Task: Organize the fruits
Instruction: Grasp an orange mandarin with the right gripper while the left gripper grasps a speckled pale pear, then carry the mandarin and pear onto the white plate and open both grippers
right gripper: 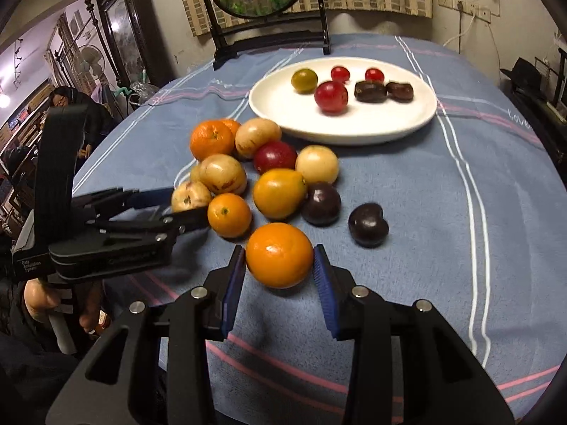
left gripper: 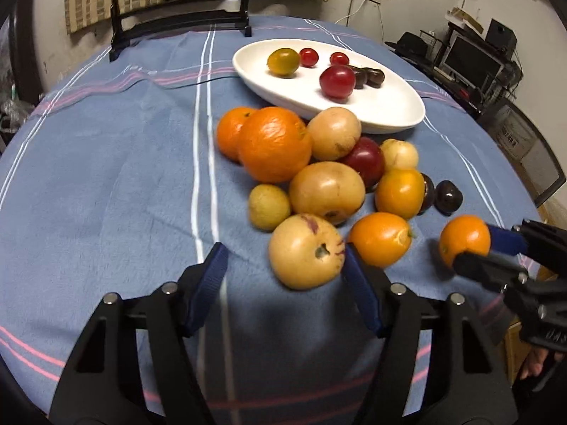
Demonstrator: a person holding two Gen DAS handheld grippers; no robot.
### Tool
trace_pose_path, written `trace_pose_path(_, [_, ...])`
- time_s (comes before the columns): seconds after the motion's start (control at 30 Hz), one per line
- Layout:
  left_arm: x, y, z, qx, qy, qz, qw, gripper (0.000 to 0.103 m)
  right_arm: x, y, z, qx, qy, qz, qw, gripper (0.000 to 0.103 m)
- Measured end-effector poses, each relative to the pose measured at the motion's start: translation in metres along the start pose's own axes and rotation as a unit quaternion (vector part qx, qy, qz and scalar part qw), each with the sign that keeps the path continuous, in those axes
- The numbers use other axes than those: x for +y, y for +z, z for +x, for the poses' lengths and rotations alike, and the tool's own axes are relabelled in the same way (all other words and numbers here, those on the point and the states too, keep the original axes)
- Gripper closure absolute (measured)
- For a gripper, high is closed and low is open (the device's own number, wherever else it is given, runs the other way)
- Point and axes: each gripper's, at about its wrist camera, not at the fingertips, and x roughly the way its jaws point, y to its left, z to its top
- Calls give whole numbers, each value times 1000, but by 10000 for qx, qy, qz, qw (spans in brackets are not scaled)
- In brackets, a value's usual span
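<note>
A small orange (right gripper: 279, 255) is pinched between the blue pads of the right gripper (right gripper: 280, 269), at the near edge of the fruit pile (right gripper: 262, 177) on the blue striped tablecloth (right gripper: 443, 230). In the left wrist view, a pale yellow fruit (left gripper: 306, 251) is seen between the spread fingers of the left gripper (left gripper: 283, 269); its right pad touches the fruit, the left pad stands apart. Farther off, a white oval plate (right gripper: 340, 127) is seen holding small red, dark and greenish fruits. Two dark plums (right gripper: 368, 225) lie right of the pile.
</note>
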Motion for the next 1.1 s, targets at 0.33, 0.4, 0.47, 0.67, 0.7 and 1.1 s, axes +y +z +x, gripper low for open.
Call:
trace_pose_path(0.33, [1,-5,-12,6,-359,-97,9993,62,-4,0,19,128,87,104,9998,63])
trace_pose_path(0.4, [2,-6,-17,-13,-396,-116,9991,62,-3,-1,23,212,106,91,9997,63])
trace_pose_path(0.47, [3,-5,-22,-65,-430,-121,9990,62,-1,0,23,134,73,65,9999,64])
trace_pose_path(0.67, [8,1,-40,-257,-435,-128,9986,62,7,4,9,-39,99,-68,9999,65])
trace_pose_path(0.7, [8,3,-42,-281,-424,-131,9986,62,7,4,8,-57,86,-72,9999,65])
trace_pose_path(1.1, [9,33,-48,-447,-346,-54,9984,62,-10,22,-3,-280,78,138,9995,65])
